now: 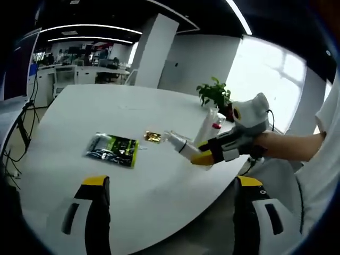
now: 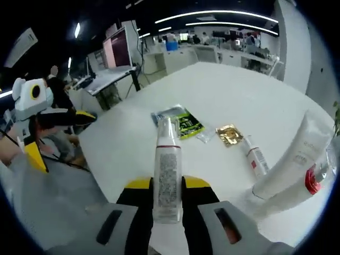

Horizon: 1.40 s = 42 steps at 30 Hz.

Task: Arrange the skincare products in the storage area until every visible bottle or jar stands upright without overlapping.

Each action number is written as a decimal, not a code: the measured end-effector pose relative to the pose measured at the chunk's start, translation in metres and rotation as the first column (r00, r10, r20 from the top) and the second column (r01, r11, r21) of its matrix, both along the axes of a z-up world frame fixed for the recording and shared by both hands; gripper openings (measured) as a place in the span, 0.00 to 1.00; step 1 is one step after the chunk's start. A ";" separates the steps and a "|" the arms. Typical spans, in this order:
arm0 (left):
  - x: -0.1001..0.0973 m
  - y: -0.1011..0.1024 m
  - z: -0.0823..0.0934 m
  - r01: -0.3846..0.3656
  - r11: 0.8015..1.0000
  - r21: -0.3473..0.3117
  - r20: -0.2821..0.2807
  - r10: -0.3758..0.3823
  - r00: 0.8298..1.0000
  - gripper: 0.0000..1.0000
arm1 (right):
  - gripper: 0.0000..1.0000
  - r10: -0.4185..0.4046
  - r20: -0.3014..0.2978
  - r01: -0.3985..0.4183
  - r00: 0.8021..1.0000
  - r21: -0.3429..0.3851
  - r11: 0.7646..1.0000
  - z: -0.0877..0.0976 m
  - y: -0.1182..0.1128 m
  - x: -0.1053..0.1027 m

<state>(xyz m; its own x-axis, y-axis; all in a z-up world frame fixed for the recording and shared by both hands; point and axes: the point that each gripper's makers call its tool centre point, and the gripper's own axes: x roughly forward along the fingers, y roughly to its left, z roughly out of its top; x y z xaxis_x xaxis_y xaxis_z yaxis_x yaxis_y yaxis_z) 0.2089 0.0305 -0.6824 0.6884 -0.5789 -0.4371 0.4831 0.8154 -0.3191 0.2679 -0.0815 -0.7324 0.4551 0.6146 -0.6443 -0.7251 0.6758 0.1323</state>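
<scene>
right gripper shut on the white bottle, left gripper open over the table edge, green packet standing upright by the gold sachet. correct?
Not the packet: the green packet lies flat on the table beside the gold sachet, as the right gripper view shows. The rest holds.

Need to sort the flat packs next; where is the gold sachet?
In the right gripper view the gold sachet lies flat on the table, between the green packet and a small tube.

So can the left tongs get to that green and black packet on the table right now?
Probably yes. The left tongs are open and empty, and the green and black packet lies flat just ahead of them on the white table, with nothing between.
</scene>
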 end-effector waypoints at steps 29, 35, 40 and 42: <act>0.003 -0.036 0.066 0.054 0.940 -0.336 0.022 -0.050 0.999 0.81 | 0.19 0.142 0.257 -0.214 0.956 0.275 0.937 0.095 0.055 -0.054; 0.001 -0.040 0.080 0.033 0.939 -0.343 0.027 -0.025 0.999 0.72 | 0.19 0.144 0.307 -0.230 0.941 0.268 0.936 0.108 0.064 -0.060; 0.003 -0.040 0.093 -0.019 0.935 -0.354 0.019 0.028 0.999 0.58 | 0.19 0.125 0.330 -0.221 0.936 0.273 0.936 0.116 0.071 -0.065; 0.004 -0.039 0.096 -0.027 0.937 -0.348 0.025 0.038 0.999 0.53 | 0.19 0.107 0.326 -0.207 0.939 0.291 0.934 0.119 0.072 -0.066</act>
<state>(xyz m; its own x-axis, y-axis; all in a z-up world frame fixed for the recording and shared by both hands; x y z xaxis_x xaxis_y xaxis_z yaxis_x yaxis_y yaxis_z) 0.2128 -0.0089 -0.5864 0.7193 -0.6680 -0.1905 0.4727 0.6717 -0.5705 0.2023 -0.0099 -0.6139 0.4767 0.8421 -0.2523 -0.8573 0.5088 0.0787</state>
